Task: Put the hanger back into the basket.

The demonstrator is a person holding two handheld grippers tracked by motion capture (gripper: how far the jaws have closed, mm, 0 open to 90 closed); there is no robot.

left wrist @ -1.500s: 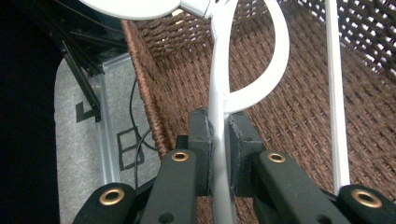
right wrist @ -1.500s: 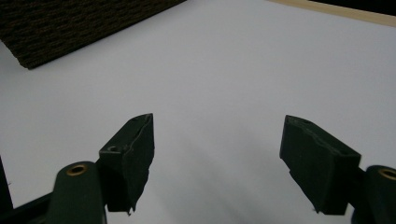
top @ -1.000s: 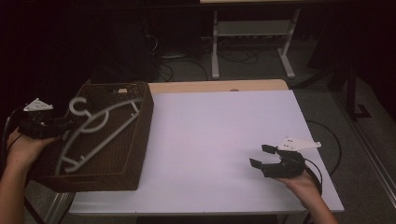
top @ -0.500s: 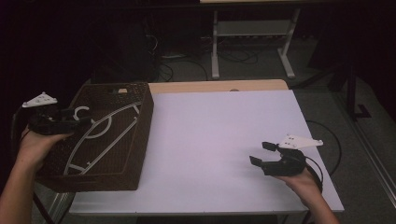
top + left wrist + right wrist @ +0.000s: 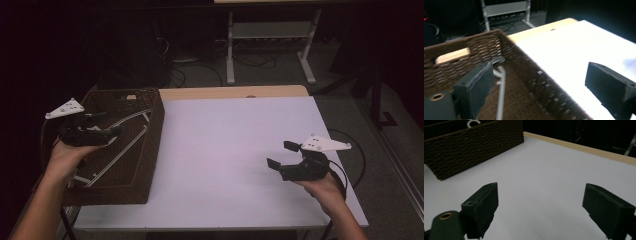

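So the white hanger [image 5: 117, 145] is lying inside the brown wicker basket [image 5: 150, 150], which sits on the left end of the white table [image 5: 235, 150]. You can see its thin bars running slantwise across the basket floor from the high view, and in the left gripper view one white bar [image 5: 501, 95] runs along the woven bottom, close to the basket's right-hand wall. The hook end pokes up just over the basket rim in the right gripper view [image 5: 472, 123].

The left gripper [image 5: 107, 131] hovers over the left side of the basket, above the hanger, and its jaws have just been opening. They stand wide apart with nothing between them; the hanger bar lies below and beside one black pad [image 5: 475, 87], not pinched by it. So that one's let go.

The right gripper [image 5: 281, 155] is way over on the other side, above the bare tabletop near the front right corner, well apart from the basket. Its jaws have been opening too and they're spread wide with just plain white table showing in the gap, nothing gripped.

Behind the table there's a dark floor with a white metal stand [image 5: 270, 37] and some cables.
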